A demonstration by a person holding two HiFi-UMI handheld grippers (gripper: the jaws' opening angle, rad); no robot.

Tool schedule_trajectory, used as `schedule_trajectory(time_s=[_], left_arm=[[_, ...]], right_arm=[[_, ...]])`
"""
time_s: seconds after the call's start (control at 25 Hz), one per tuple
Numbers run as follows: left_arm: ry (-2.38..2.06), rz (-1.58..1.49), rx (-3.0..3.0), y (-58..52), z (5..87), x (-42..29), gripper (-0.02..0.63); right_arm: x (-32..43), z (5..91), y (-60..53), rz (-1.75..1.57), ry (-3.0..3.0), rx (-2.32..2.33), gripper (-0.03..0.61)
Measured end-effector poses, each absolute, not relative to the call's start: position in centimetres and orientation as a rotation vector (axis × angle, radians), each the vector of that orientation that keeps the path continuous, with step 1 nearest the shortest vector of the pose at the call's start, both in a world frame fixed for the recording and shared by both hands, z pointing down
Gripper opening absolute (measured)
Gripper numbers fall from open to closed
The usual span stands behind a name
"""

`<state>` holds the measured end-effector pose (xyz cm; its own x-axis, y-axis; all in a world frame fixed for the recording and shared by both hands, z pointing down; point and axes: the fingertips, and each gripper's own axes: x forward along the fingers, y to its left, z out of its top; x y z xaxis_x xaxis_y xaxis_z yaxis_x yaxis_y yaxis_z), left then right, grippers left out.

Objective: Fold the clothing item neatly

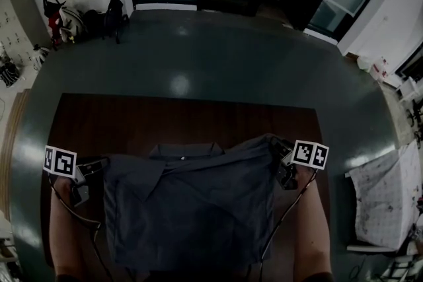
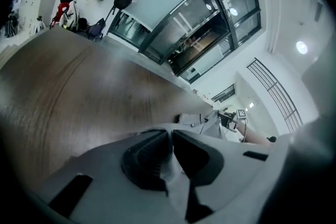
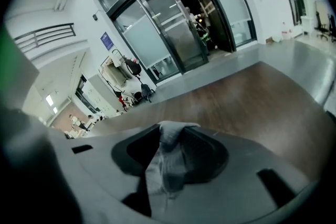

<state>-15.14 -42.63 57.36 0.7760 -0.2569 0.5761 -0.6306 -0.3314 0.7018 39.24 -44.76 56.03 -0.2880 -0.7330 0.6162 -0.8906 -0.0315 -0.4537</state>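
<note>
Shirt [image 1: 192,208] lies on the table's [image 1: 198,119] near half, between our grippers. Left gripper [image 1: 92,172] clamps its far-left corner; right gripper [image 1: 283,165], jaws parted, loosely straddles the far-right corner.

shirt [image 1: 192,208] on table [image 1: 165,119] — centre | left gripper [image 1: 84,178] at its left edge | right gripper [image 1: 285,167] — right edge

you're at a dark wood tabletop [image 1: 185,115] on a glossy grey-green floor [image 1: 198,49]. glass doors [image 3: 157,34] span the far wall under round ceiling lights [image 2: 302,47]. bags [image 1: 73,20] hang far left, and a spattered white sheet [image 1: 383,195] lies beyond the tabletop's right edge.
</note>
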Motion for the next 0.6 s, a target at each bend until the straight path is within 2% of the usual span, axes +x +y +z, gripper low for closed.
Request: schedule_trajectory(time_s=[0.2, 0.4, 0.6], left_arm=[[-0.737, 0.465, 1.929, -39.1, 57.2, -17.4, 0.029], [-0.881, 0.353, 1.891, -36.2, 55.7, -19.0, 0.028], [-0.622, 0.328, 1.996, -31.4, 55.2, -12.0, 0.028]], right_arm=[[39.4, 54.1, -43.8, 0.938, -1.975, 1.791, 0.109], [41.0, 50.1, -43.8, 0.859, -1.959, 1.96, 0.114], [40.2, 47.5, -43.6, 1.135, -2.127, 1.994, 0.114]])
